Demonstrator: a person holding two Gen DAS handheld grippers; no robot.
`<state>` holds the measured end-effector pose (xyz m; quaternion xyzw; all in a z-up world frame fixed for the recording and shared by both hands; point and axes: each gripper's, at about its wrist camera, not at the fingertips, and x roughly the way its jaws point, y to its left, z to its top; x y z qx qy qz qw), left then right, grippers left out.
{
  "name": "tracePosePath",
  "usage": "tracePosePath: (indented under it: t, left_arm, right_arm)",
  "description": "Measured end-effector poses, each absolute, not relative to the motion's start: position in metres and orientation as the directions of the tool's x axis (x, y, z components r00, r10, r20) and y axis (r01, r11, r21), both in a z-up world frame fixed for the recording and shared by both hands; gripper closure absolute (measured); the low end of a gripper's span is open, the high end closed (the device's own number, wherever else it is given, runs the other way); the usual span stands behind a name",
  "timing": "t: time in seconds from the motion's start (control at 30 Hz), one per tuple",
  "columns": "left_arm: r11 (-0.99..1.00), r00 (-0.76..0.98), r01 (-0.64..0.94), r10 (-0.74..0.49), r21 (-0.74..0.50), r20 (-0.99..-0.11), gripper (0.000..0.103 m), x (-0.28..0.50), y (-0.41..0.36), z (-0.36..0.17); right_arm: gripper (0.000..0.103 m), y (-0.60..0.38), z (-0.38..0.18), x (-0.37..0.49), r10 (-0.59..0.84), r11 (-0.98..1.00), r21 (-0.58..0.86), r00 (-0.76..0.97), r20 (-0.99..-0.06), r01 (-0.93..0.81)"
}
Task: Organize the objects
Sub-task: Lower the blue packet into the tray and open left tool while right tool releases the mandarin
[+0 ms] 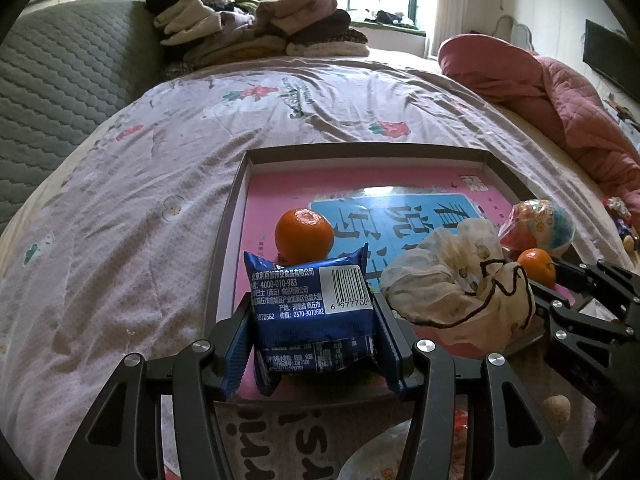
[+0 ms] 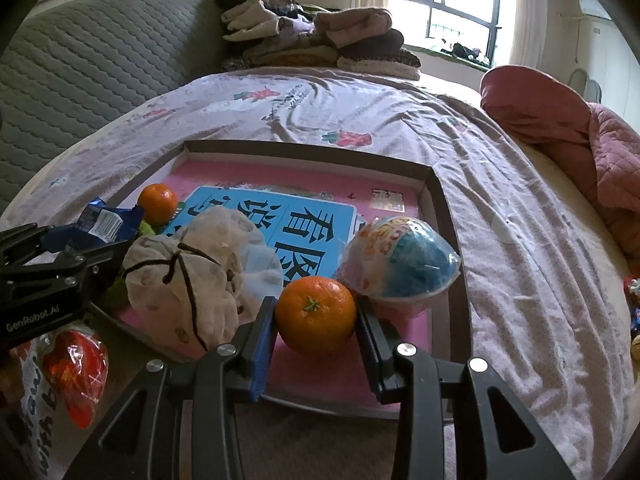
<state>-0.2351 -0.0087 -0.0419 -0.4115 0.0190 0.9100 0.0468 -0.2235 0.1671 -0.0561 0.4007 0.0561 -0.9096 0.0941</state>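
Note:
A shallow box tray (image 1: 236,196) (image 2: 440,200) with a pink and blue printed floor lies on the bed. My left gripper (image 1: 314,316) is shut on a blue snack packet (image 1: 312,304) over the tray's near left part; the packet (image 2: 102,222) shows at the left of the right wrist view. Behind it sits a tangerine (image 1: 304,236) (image 2: 157,203). My right gripper (image 2: 316,320) is shut on a second tangerine (image 2: 316,314) (image 1: 537,266) low over the tray's near right part. A tied white pouch (image 1: 460,280) (image 2: 188,280) and a plastic egg-shaped toy (image 2: 400,264) (image 1: 538,226) lie in the tray.
A red wrapped item (image 2: 78,372) and a printed bag (image 1: 280,440) lie in front of the tray. A pink quilt (image 1: 560,100) is bunched at the right. Folded clothes (image 1: 256,24) are piled at the bed's far end, beside a grey padded headboard (image 1: 72,80).

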Motion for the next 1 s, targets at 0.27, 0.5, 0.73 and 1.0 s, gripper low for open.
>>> tracePosePath:
  t: [0.27,0.5,0.73,1.0]
  left_arm:
    - [-0.995,-0.656,-0.098,0.070,-0.008,-0.752,0.046,-0.2369,-0.0097,-0.0435]
    - [-0.995,-0.655,-0.095,0.067,-0.006,-0.753,0.045,-0.2361,-0.0105,-0.0435]
    - [-0.996,-0.651,-0.092,0.064,-0.005,-0.756,0.045,-0.2350,-0.0119,-0.0427]
    - [-0.997,-0.650,-0.080,0.063,-0.014,-0.757,0.045,-0.2322,-0.0143,-0.0417]
  right_arm:
    - [0.064,0.1630,-0.0568,-0.2253,-0.133,-0.974,-0.024,-0.656,-0.743,0.224]
    - [0.064,0.1591,-0.0554,-0.2254,-0.126,-0.973,-0.037,-0.656,-0.744,0.229]
    - [0.064,0.1592,-0.0550,-0.2231,-0.120,-0.975,-0.037,-0.653,-0.747,0.221]
    - [0.064,0.1627,-0.0533,-0.2199,-0.110,-0.977,-0.039,-0.653,-0.750,0.210]
